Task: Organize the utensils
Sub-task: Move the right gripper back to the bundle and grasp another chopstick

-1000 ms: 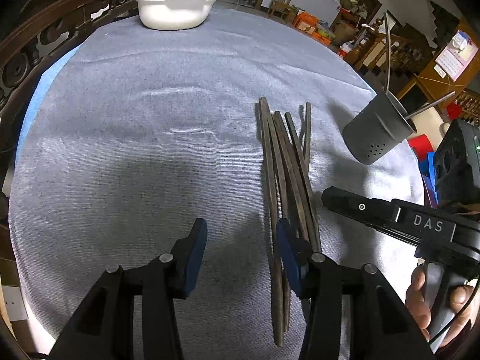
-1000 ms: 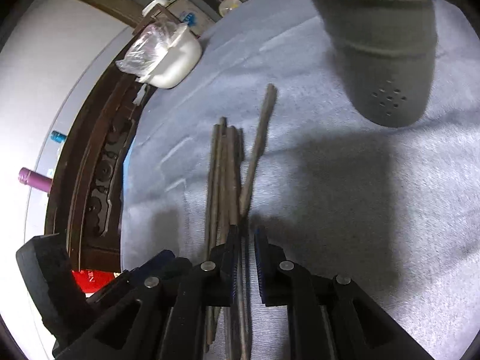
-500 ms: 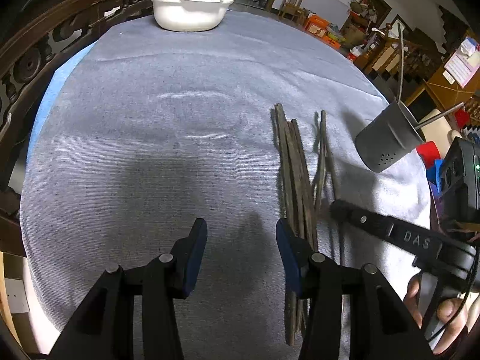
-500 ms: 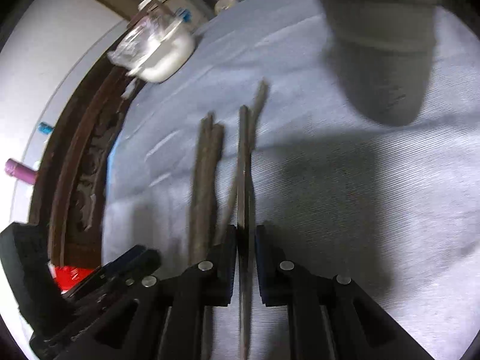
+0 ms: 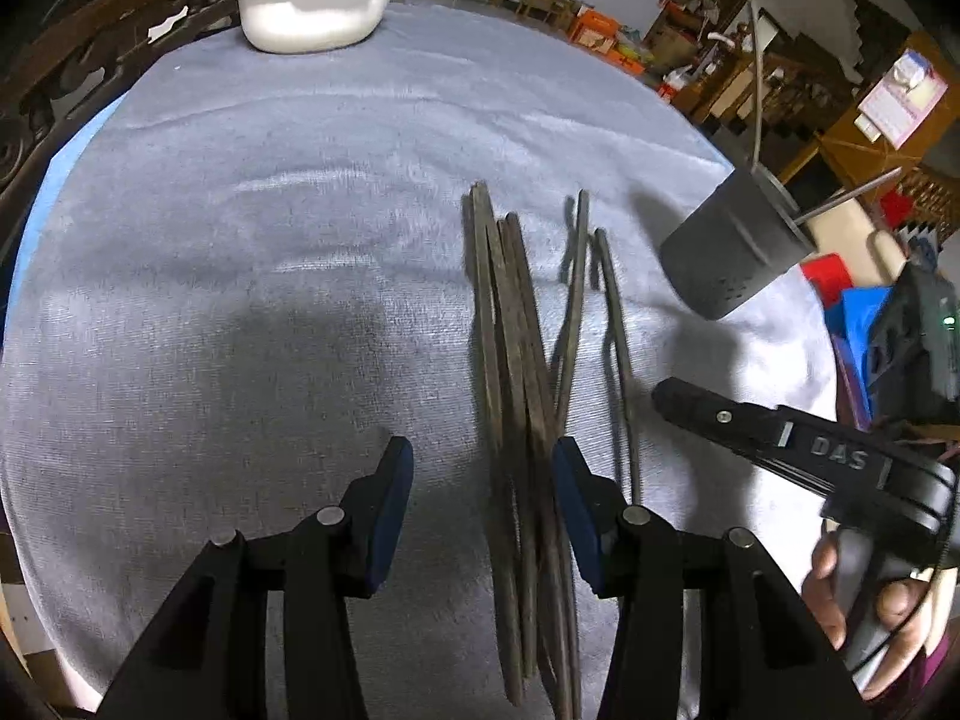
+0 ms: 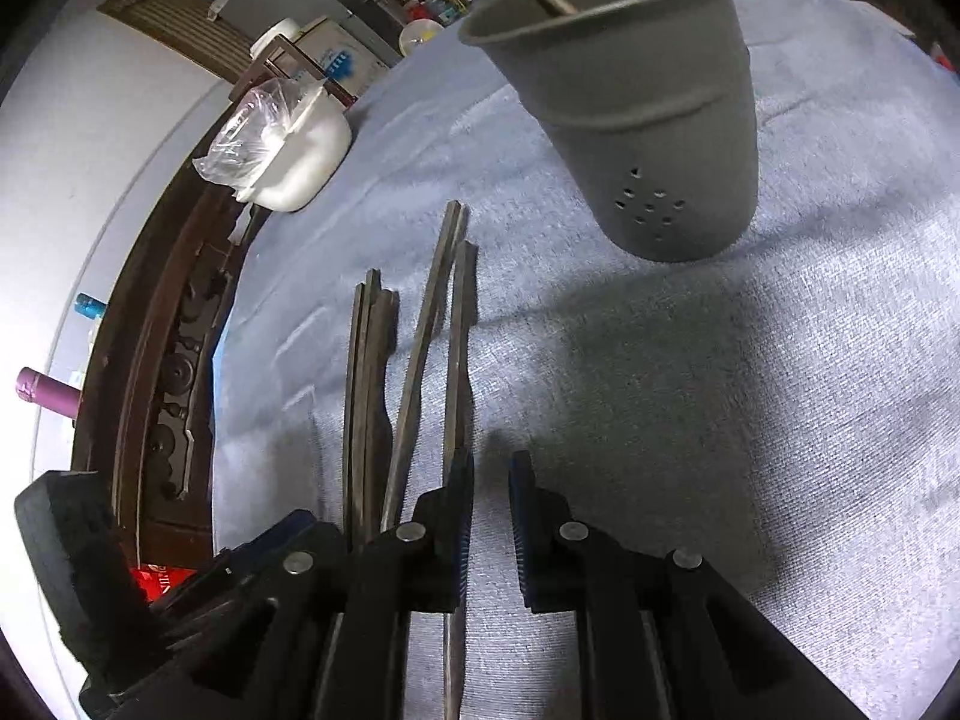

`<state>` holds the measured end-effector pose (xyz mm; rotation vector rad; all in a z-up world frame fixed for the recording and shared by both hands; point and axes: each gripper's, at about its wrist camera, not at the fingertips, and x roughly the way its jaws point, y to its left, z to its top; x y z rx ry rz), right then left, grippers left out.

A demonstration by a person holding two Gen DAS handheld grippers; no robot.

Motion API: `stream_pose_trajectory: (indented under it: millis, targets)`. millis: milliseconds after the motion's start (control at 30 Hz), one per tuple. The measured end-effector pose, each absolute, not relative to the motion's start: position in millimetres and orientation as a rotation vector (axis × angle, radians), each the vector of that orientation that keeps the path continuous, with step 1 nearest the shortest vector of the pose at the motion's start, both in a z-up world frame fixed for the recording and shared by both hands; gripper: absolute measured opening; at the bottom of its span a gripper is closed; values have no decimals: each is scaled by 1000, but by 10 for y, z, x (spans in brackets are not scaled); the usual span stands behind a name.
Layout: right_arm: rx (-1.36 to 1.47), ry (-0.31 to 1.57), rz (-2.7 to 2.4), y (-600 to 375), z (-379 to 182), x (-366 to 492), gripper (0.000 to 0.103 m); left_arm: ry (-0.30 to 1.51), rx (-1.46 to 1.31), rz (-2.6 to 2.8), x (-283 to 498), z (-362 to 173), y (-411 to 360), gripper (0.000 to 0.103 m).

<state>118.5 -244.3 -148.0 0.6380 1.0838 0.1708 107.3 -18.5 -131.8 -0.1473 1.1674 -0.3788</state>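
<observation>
Beside the grey holder [image 6: 654, 120] on the desk [image 5: 240, 300], the right gripper [image 6: 487, 474] – fingers nearly clenched, empty, one chopstick [image 6: 457, 348] just outside – lines up a pick, while the left gripper [image 5: 480, 474] straddles the chopstick bundle [image 5: 510, 360], released.

Dark brown chopsticks [image 5: 510, 360] on a pale grey-blue cloth [image 5: 270, 270], matte grey holder [image 6: 648, 120] dotted with small drain holes, glossy white bowl [image 5: 312, 12] under clear plastic, black grippers with blue pads [image 5: 390, 516].
</observation>
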Motion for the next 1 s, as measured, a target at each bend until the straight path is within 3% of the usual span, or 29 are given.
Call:
stream_pose_trajectory:
  millis: [1000]
  targets:
    - [588, 1112, 210, -2238, -1498, 1208, 14, 1208, -222, -361, 1175, -1449, 131, 49]
